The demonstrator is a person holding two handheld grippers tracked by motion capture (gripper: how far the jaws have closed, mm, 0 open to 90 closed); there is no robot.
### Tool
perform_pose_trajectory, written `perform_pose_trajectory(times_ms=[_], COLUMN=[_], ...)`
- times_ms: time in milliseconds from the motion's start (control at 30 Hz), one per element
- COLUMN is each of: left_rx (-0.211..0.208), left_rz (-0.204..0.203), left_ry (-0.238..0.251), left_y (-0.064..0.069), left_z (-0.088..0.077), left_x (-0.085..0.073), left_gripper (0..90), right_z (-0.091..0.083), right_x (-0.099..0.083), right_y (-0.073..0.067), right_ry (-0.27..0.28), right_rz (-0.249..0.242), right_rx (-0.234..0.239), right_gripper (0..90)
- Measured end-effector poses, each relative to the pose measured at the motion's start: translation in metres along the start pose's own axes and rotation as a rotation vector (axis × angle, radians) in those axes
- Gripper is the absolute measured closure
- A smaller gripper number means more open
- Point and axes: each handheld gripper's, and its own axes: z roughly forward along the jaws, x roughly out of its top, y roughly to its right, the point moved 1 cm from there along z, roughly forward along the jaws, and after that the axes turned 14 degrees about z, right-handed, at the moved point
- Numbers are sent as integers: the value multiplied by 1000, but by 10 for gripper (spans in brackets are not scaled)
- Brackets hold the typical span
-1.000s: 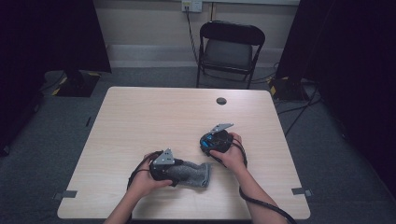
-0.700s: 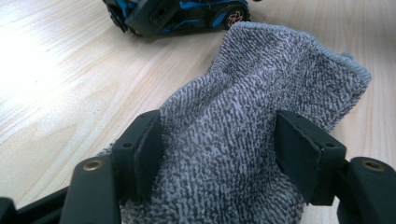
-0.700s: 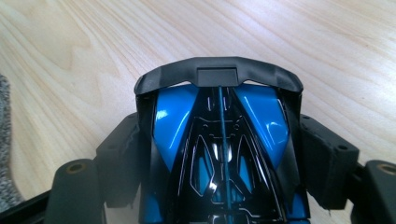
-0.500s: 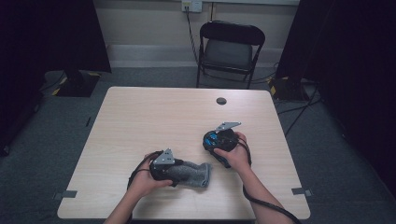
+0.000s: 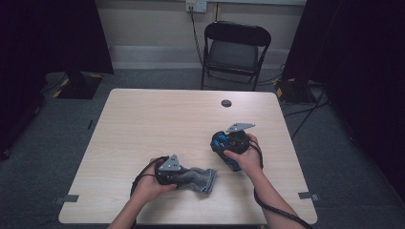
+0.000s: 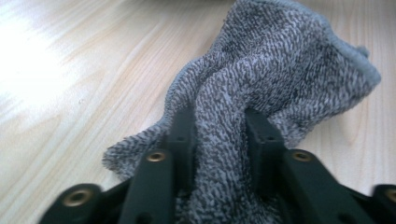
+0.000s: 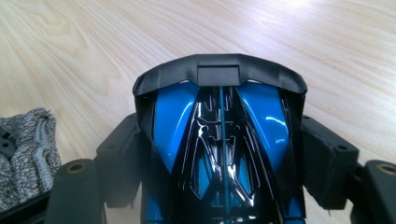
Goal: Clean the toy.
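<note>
Left hand-held gripper (image 6: 218,140) just closed, pinching sock (image 6: 280,79); right hand-held gripper (image 7: 219,154) clamps toy car (image 7: 219,135). Glossy shell could slip; sock bunch and snag.

Left gripper (image 6: 219,135) just clamped its jaws onto the grey cloth (image 6: 280,79). Right gripper (image 5: 228,145) carried the blue-and-black thing (image 7: 219,140) a little toward the table's right edge.

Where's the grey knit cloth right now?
In the high view the grey knit cloth lies on the table near its front edge, left of centre, pinched by the left claw; the right claw holds a blue-and-black toy car up beside it.
</note>
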Motion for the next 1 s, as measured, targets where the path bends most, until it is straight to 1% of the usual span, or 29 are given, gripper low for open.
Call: perform_pose_trajectory(times_ms=[67, 133, 233, 300, 333, 367, 400, 467, 500, 567, 633, 667, 700, 767, 833, 967, 1000], left_rx=[1, 7, 60, 80, 96, 112, 125, 147, 158, 182, 209, 217, 239, 262, 294, 330, 342], left_rz=[-20, -76, -109, -154, -169, -184, -187, -217, -233, -254, -285, -292, -304, -329, -344, -367, -373], left_ry=[1, 32, 50, 97, 109, 114, 113, 136, 139, 147, 172, 175, 182, 200, 201, 216, 222], left_y=[-1, -4, -10, -14, -16, -18, -19, -22, -23, -25, -28, -30, -32, -37, -41, -50, -53], left_z=[-2, -6, -15, -23, -27, -30, -34, -38, -39, -42, -43, -44, -44, -46, -47, -48, -48], left_x=[1, -1, -3, -3, -2, -1, 0, 1, 2, 3, 5, 6, 9, 12, 17, 29, 36], left_gripper=[736, 749, 757, 759, 759, 760, 759, 759, 759, 760, 759, 760, 760, 760, 761, 761, 761], right_z=[-3, -6, -12, -15, -17, -18, -19, -21, -22, -24, -27, -28, -29, -32, -36, -42, -43], right_x=[1, 1, 3, 3, 3, 3, 3, 2, 2, 1, -1, -2, -2, -3, -3, -2, -2], right_y=[-1, -2, -3, -3, -3, -3, -3, -3, -3, -5, -8, -10, -11, -14, -16, -22, -24], right_ry=[12, 22, 41, 47, 53, 52, 51, 53, 58, 65, 65, 67, 68, 72, 75, 81, 82], right_rz=[4, 8, 16, 13, 17, 20, 19, 19, 25, 28, 26, 25, 25, 21, 20, 10, 6], right_rx=[8, 24, 42, 47, 47, 53, 52, 55, 59, 70, 80, 85, 87, 95, 103, 121, 121], right_gripper=[255, 255, 255, 255, 255, 255, 255, 255, 255, 255, 255, 255, 255, 255, 255, 255, 255])
